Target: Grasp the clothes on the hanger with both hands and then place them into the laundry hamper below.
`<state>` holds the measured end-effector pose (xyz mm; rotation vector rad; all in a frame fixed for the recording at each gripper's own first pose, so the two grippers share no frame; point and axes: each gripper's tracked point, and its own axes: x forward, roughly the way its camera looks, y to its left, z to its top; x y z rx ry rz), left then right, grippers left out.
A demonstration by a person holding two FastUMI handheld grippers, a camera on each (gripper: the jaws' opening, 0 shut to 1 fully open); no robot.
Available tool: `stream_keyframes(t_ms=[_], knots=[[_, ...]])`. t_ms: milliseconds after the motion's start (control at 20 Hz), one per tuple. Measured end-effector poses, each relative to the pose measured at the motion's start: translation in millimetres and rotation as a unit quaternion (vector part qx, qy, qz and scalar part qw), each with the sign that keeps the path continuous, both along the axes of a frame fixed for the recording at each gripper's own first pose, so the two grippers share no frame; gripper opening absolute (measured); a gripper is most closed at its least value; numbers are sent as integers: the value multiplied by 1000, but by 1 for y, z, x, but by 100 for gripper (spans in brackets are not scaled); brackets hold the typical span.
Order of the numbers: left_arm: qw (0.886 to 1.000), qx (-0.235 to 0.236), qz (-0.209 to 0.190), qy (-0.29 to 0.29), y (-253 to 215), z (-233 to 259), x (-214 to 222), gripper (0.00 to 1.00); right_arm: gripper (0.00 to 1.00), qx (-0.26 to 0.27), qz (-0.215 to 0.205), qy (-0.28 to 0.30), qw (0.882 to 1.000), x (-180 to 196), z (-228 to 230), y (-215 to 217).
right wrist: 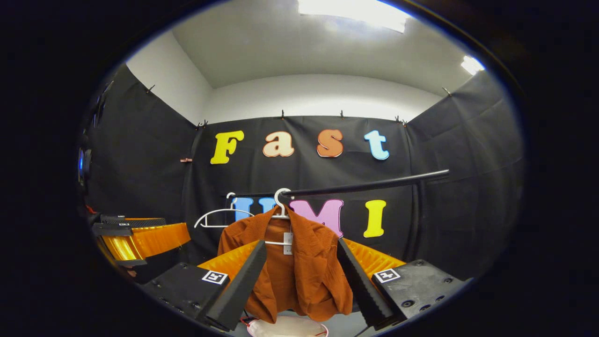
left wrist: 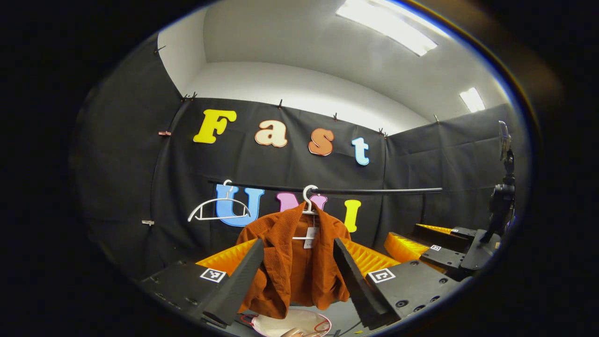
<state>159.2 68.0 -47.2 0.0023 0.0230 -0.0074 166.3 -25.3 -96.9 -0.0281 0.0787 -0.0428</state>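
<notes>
A rust-orange corduroy jacket [left wrist: 292, 262] hangs on a white hanger [left wrist: 309, 196] from a black rail [left wrist: 374, 191]. My left gripper [left wrist: 297, 281] stands open in front of it, fingers apart on either side of the jacket, not touching. In the right gripper view the same jacket [right wrist: 299, 267] hangs on its hanger [right wrist: 281, 201], and my right gripper [right wrist: 299, 283] is open, framing it from a short distance. Below the jacket lies the white laundry hamper with a red rim [left wrist: 290, 323], [right wrist: 288, 327]. The right gripper [left wrist: 437, 243] also shows at the right of the left gripper view.
An empty white hanger [left wrist: 219, 209] hangs further left on the rail [right wrist: 365, 186]. A dark camera stand [left wrist: 503, 196] rises at the far right. The left gripper [right wrist: 135, 236] shows at the left of the right gripper view. Black cloth walls enclose the booth.
</notes>
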Motion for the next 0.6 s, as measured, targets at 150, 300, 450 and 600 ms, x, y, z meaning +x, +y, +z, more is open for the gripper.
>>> stream_keyframes(t_ms=[150, 300, 450, 600], knots=[[1000, -7, 24, 3, 13, -14, 43, 94, 97, -4, 17, 9, 1000, 42, -25, -14], [999, -6, 38, 15, 23, -36, 81, 94, 97, 0, 30, 21, 999, 74, -51, -23], [998, -2, 48, 28, 34, -59, 113, 95, 97, -1, 40, 43, 998, 99, -82, -33], [997, -10, 48, 51, 43, -83, 138, 94, 97, -1, 41, 75, 996, 116, -115, -45]])
